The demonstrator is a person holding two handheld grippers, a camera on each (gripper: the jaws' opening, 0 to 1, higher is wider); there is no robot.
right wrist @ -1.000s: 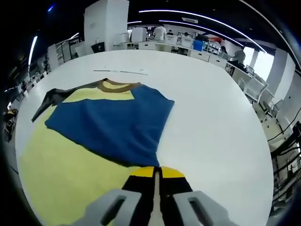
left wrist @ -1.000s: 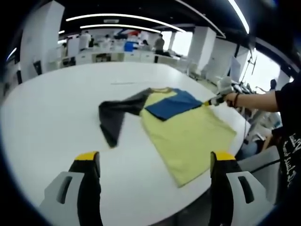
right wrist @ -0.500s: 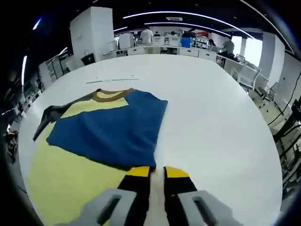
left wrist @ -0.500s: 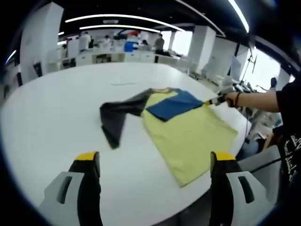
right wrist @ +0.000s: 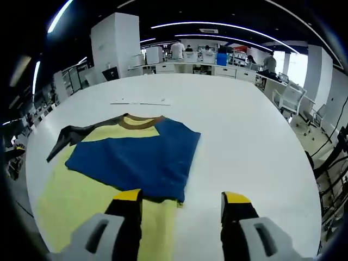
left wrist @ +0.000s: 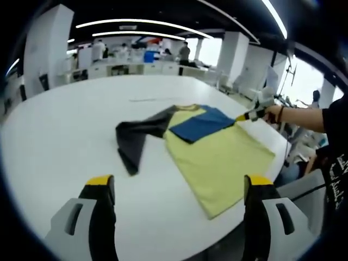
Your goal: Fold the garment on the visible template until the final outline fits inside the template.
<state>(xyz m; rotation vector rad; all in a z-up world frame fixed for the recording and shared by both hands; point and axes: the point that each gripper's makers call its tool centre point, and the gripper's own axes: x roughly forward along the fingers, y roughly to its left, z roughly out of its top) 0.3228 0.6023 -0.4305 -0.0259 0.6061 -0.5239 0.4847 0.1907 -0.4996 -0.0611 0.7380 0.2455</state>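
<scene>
I see the garment [left wrist: 209,149] flat on the white table [left wrist: 65,125], its blue sleeve [right wrist: 138,157] folded over. My right gripper [right wrist: 182,204] at 6 o'clock stands apart-jawed, holding nothing; my left gripper [left wrist: 176,187] likewise.

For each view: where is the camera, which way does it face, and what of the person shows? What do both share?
Left gripper view: rides the left gripper, jaws open, back from the shirt, looking across the table; the person's arm and the right gripper enter from the right.
Right gripper view: rides the right gripper, jaws open, close over the shirt's blue folded sleeve.
Shared: shirt, table.
</scene>
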